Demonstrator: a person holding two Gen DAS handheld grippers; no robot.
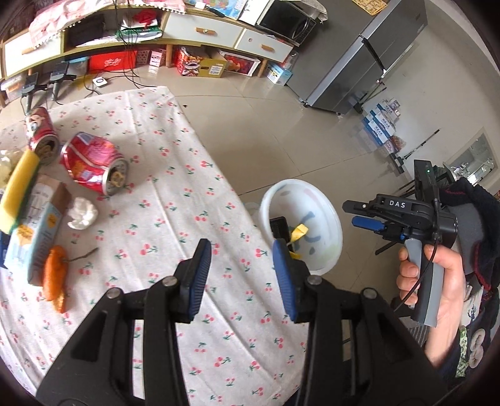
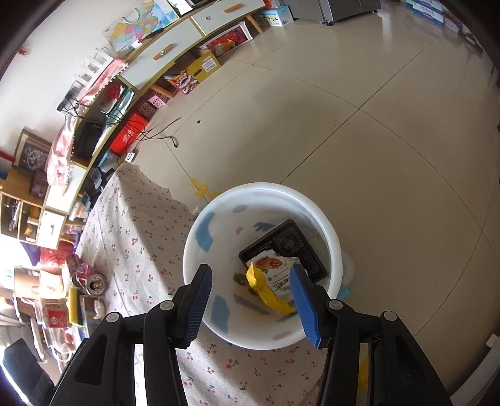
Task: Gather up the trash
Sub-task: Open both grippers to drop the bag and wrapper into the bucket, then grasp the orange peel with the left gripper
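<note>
Right now the right gripper (image 2: 250,296) is hanging released and empty over the white bin (image 2: 218,200) beside the table (image 1: 187,150), wrappers lying inside. Left gripper (image 1: 240,278) is hovering released over the table, crushed cans (image 1: 93,162) lying farther from the bin.

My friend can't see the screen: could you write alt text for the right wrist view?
The open right gripper, holding nothing, hangs over a white bin containing a black tray, a snack wrapper and yellow peel. The bin stands beside a cherry-print tablecloth.

Likely a home living room: low TV cabinet (image 1: 200,29) (cluttered), fridge (image 1: 368,59).
</note>
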